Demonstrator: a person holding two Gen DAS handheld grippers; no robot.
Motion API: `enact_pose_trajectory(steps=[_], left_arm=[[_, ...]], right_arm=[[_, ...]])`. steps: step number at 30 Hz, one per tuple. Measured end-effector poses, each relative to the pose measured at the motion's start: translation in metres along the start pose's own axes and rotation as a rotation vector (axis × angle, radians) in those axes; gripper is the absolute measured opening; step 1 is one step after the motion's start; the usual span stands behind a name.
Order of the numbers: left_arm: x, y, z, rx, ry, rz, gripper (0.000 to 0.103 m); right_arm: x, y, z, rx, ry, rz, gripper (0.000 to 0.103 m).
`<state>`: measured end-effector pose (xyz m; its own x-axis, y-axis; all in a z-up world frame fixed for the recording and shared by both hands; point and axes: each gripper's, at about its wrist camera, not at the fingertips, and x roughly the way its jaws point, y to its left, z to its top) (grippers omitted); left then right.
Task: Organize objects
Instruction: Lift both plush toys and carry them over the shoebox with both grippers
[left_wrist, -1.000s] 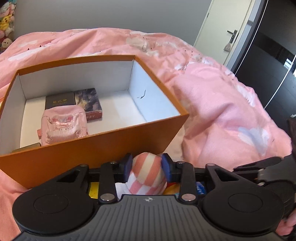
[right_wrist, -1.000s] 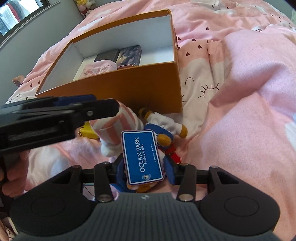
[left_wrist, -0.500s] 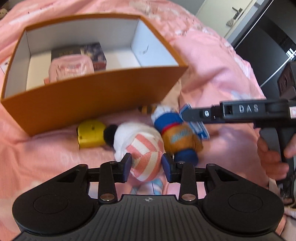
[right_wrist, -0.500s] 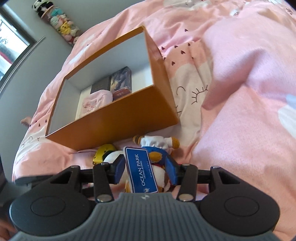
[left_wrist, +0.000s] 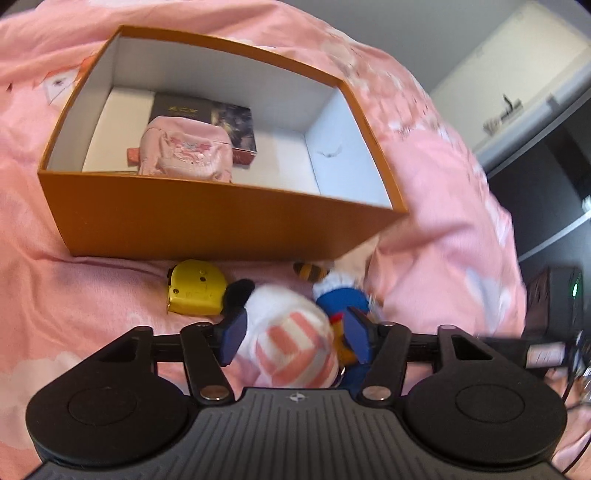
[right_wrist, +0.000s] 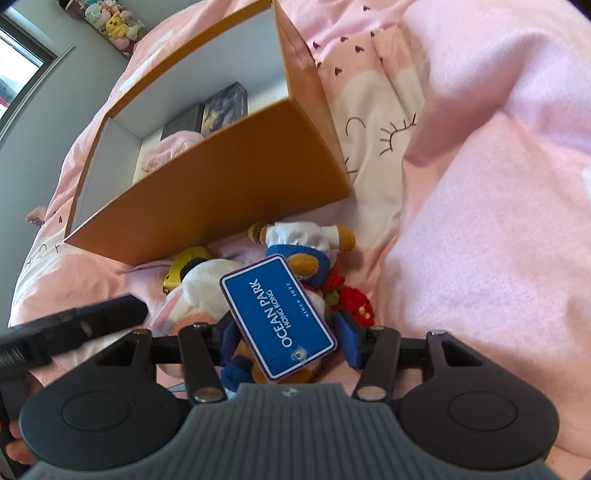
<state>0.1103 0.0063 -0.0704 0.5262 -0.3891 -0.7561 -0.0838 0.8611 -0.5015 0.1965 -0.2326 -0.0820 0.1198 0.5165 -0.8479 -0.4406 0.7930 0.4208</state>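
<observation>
My left gripper (left_wrist: 295, 334) is opening, fingers released around the striped plush (left_wrist: 291, 332). My right gripper (right_wrist: 288, 341) is opening around the tagged bear plush (right_wrist: 306, 266). Both toys lie on the bed (right_wrist: 480, 221), at 6 o'clock of the orange box (left_wrist: 221, 221).

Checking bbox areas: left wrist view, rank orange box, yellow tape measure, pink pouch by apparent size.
1. Orange box, by far the largest.
2 and 3. Pink pouch and tape measure: unsure; the pouch looks bigger, but it's partly hidden and farther away.
</observation>
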Motion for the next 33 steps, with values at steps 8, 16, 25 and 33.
enact_pose_trajectory(steps=[8, 16, 25, 33], left_arm=[[0.038, 0.027, -0.005, -0.114, 0.118, -0.014, 0.077], [0.053, 0.046, -0.013, -0.237, 0.163, -0.096, 0.079], [0.065, 0.042, -0.019, -0.243, 0.184, -0.106, 0.079], [0.036, 0.026, -0.023, -0.152, 0.079, -0.053, 0.063]], right_arm=[[0.005, 0.002, -0.001, -0.018, 0.014, -0.009, 0.057], [0.019, 0.001, -0.001, -0.024, 0.053, -0.004, 0.06], [0.016, 0.002, -0.004, -0.029, 0.048, -0.006, 0.057], [0.009, 0.005, -0.005, -0.042, 0.017, -0.004, 0.057]])
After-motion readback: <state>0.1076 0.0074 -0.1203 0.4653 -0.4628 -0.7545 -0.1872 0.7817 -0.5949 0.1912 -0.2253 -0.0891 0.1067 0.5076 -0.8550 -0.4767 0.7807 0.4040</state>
